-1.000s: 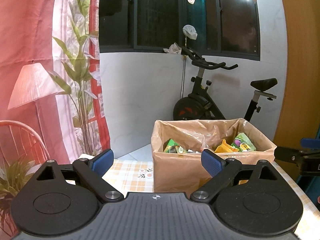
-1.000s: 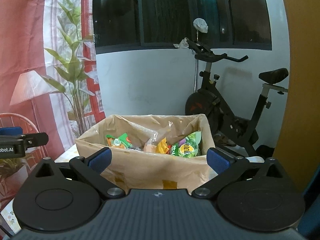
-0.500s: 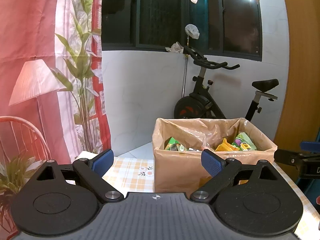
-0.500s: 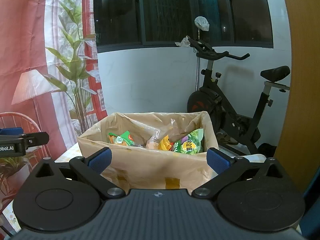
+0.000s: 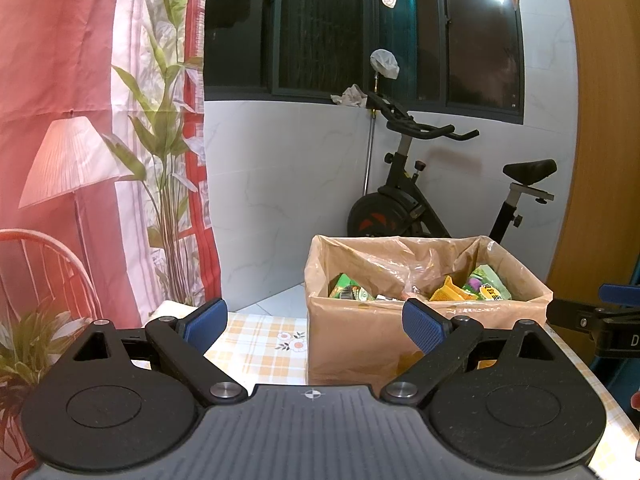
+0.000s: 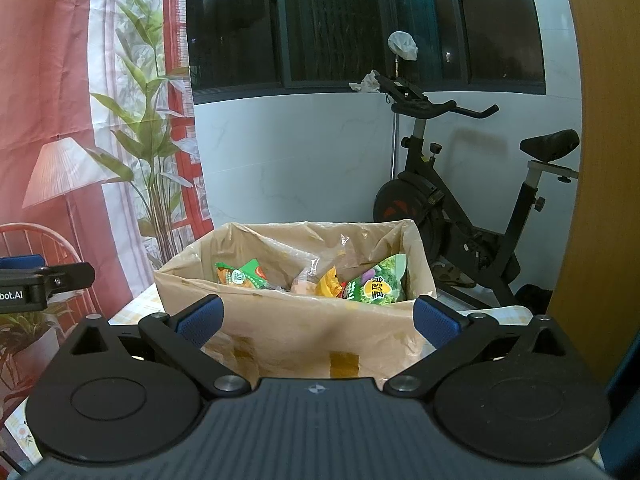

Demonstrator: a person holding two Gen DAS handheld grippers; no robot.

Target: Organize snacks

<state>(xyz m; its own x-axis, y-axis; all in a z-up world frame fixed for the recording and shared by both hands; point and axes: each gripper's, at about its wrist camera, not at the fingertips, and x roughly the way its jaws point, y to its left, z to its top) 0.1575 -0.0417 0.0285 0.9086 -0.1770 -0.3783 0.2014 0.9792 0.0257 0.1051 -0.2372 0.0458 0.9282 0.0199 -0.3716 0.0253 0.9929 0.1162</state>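
A: Condition of the tongs?

B: The left gripper (image 5: 314,324) has its jaws spread wide with nothing between the blue pads (image 5: 422,325). The right gripper (image 6: 318,320) is likewise spread and empty. Both sit at the lower centre of their frames, level with the front of the box and short of it.

A: Location of the task item?

B: The cardboard box (image 6: 304,332) fills the centre of the right wrist view and the centre-right of the left wrist view (image 5: 360,344). It stands on a checked tablecloth (image 5: 260,344), lined with a thin plastic bag (image 6: 320,240) folded over the rim.

A: Contents?

B: Loose snack packets piled inside: a green packet (image 6: 376,286) at the right, an orange-and-green one (image 6: 240,276) at the left, a yellow wrapper (image 6: 330,284) between them. They lie tilted and overlapping.

A: Progress?

B: As judged, snacks are already in the box and none shows on the visible tablecloth. Neither gripper has hold of anything. Whether further sorting remains cannot be told; the box floor is hidden.
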